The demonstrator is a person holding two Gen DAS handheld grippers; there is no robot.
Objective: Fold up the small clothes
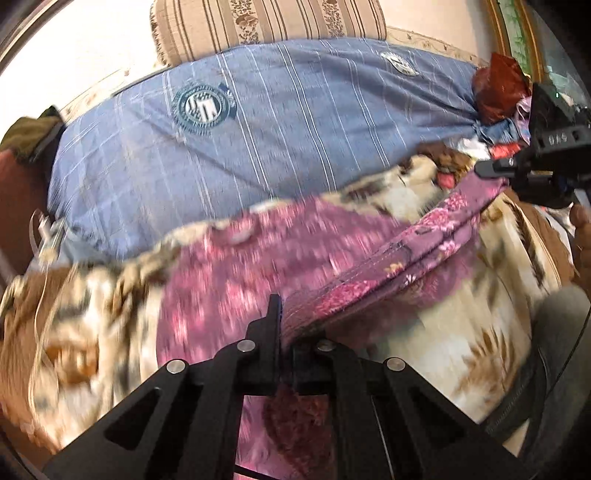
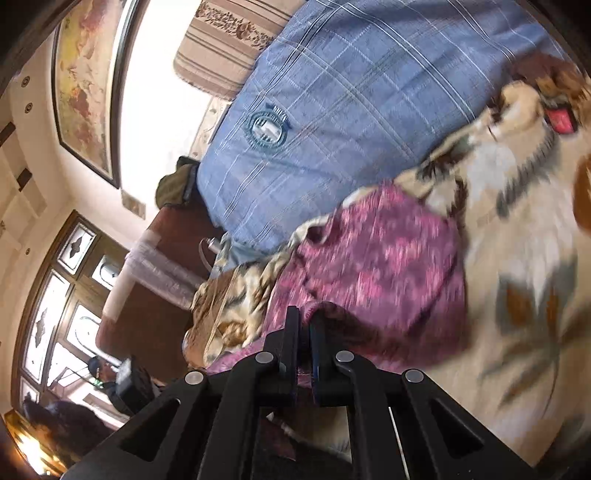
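Observation:
A small purple floral garment (image 1: 258, 258) lies partly lifted over a cream and brown patterned blanket (image 1: 461, 332). My left gripper (image 1: 282, 317) is shut on one edge of the garment, which stretches taut to the right. My right gripper (image 1: 491, 168) shows at the right edge of the left wrist view, shut on the garment's other end. In the right wrist view the right gripper (image 2: 304, 325) is shut on the garment (image 2: 380, 266), which hangs down onto the blanket (image 2: 517, 258). Both views are blurred by motion.
A large blue striped bundle (image 1: 258, 140) with round crests lies behind the garment, also in the right wrist view (image 2: 332, 122). A striped beige cushion (image 1: 266, 26) stands behind it. A pile of coloured clothes (image 1: 498, 92) sits at the right. A brown bed frame (image 2: 147, 295) is at the left.

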